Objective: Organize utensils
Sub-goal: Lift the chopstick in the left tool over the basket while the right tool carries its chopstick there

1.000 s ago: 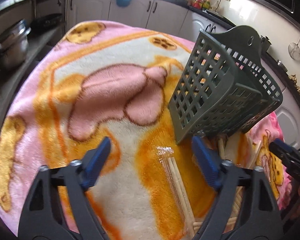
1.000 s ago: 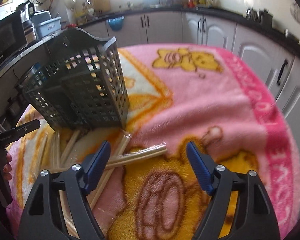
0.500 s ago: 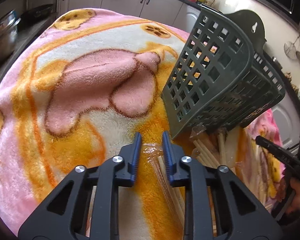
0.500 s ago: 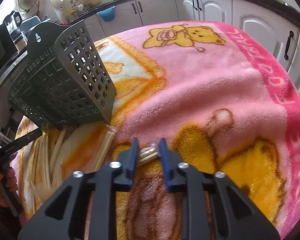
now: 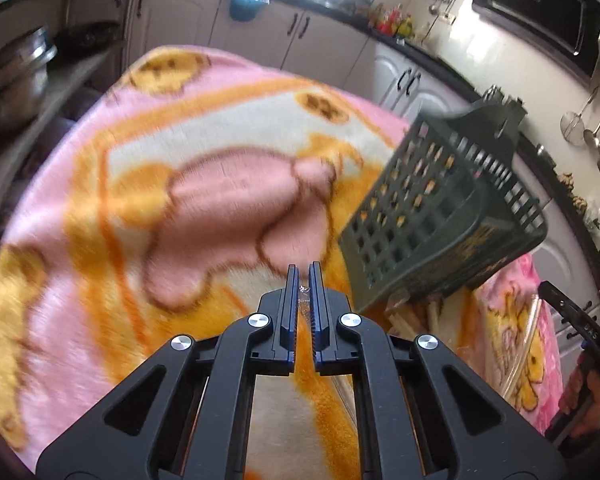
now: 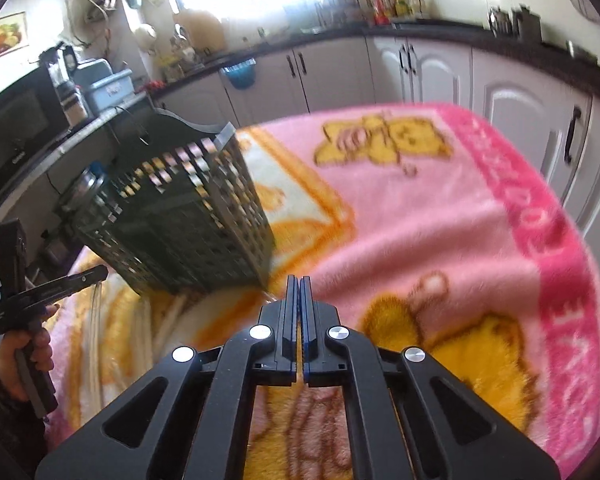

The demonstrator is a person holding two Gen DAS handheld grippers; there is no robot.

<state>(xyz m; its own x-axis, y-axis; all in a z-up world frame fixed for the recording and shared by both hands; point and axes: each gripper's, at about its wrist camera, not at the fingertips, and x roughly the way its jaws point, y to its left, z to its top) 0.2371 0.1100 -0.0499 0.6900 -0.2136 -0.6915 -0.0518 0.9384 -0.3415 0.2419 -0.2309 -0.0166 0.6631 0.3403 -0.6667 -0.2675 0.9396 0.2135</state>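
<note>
A kitchen is shown, with white cabinets [image 6: 512,92] under a dark countertop; a table is draped with a pink and orange fleece blanket [image 5: 188,184] printed with cartoon bears. A dark green perforated utensil basket [image 5: 432,216] is seen tilted on the blanket, its open top turned away from both cameras and its lower edge resting above a loose pile of wrapped chopsticks [image 5: 432,312].

In the left wrist view, the left gripper [image 5: 304,276] is seen with its blue-lined jaws drawn to a narrow gap, having just been closing. A thin clear-wrapped pair of chopsticks [image 5: 303,300] is pinched between the pads, the crinkled end of the wrapper showing at the fingertips. The basket stands just to the right of these jaws. At the far right edge of this view, the other tool is partly seen, held by a hand [image 5: 592,392].

In the right wrist view, the right gripper [image 6: 299,284] is seen with its jaws brought almost together, likewise having just been closing. Whatever is held is hidden by the fingers; only a pale sliver is visible at the tips, and whether it is a wrapped pair cannot be told. The basket [image 6: 180,224] lies to the left of these jaws, with more pale chopsticks [image 6: 156,320] spread on the blanket beneath it. At the left edge, the left tool is seen in a person's hand [image 6: 24,352], with a clear-wrapped pair [image 6: 96,312] hanging down from its tip.
</note>
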